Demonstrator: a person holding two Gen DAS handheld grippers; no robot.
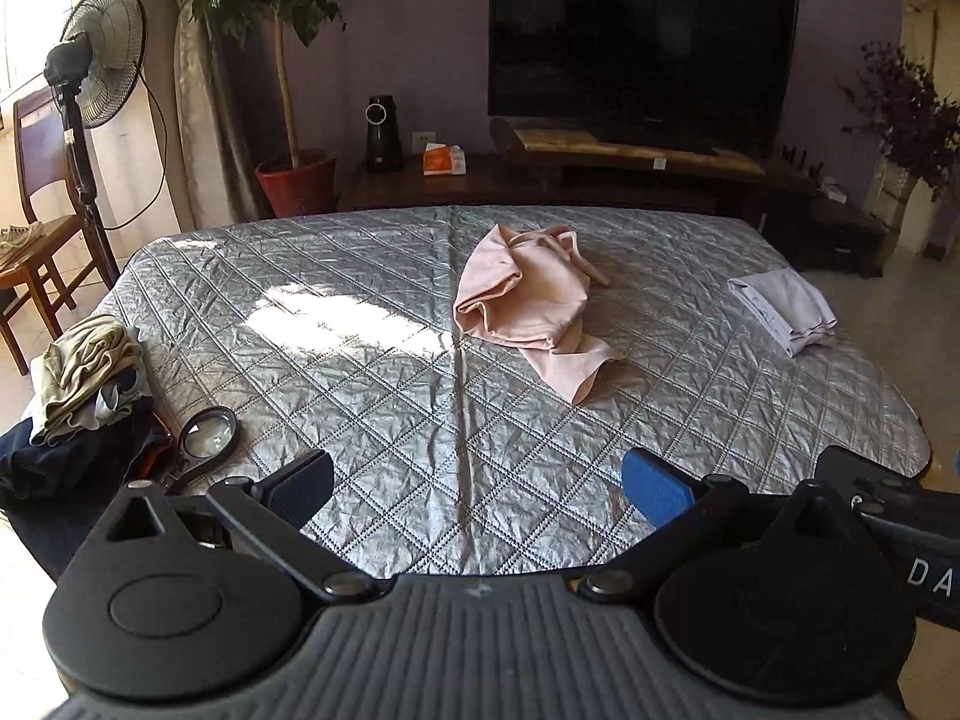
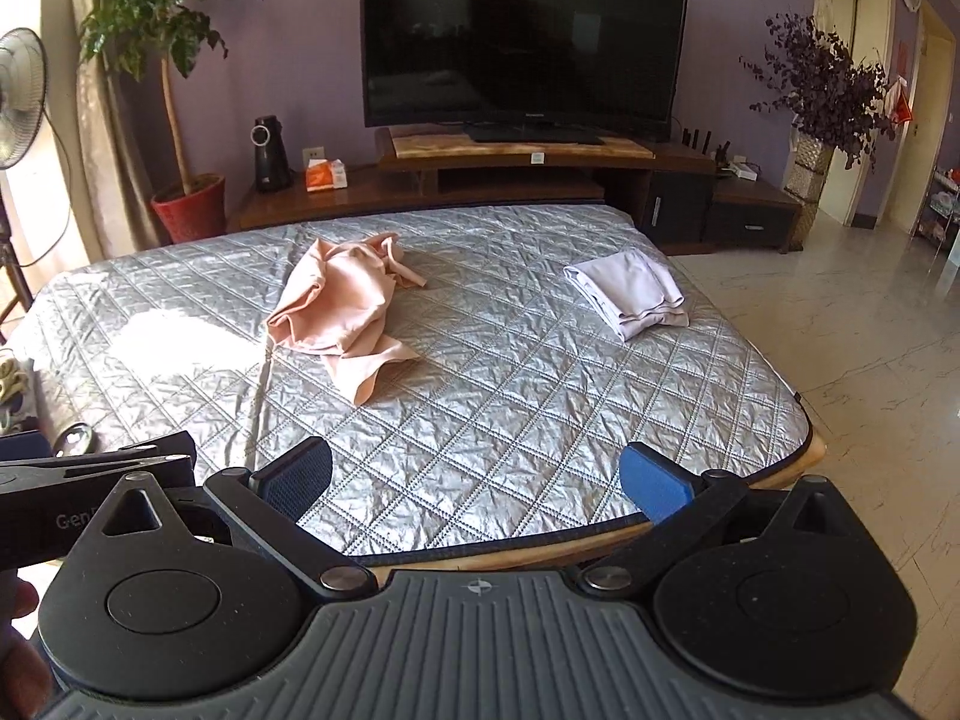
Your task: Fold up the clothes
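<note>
Bed (image 1: 372,372) with silver quilted cover fills the space ahead of both hand-held grippers; its near edge is hidden under the gripper bodies, and its left edge is cut off in the right wrist view. TV (image 2: 522,36) on a wooden stand (image 2: 516,147) sits beyond the bed's far edge, screen dark, top cropped. Potted plant (image 2: 174,60) far ahead-left, crown cut by the frame.

Pink garment (image 1: 528,294), crumpled and unfolded, lies on the bed well ahead of the left hand-held gripper (image 1: 477,489), slightly right of its axis; from the right hand-held gripper (image 2: 477,489) it is ahead-left. Type of garment hard to tell; straps or cords trail at its far end. Folded white garment (image 2: 630,294) rests ahead-right, near the bed's right edge.

Pile of clothes (image 1: 84,378) sits just left of the left gripper, partly off frame. Magnifying glass (image 1: 207,432) lies beside that pile, its handle hidden behind the finger.

Both grippers have fingers spread wide, holding nothing, hovering over the near edge.
</note>
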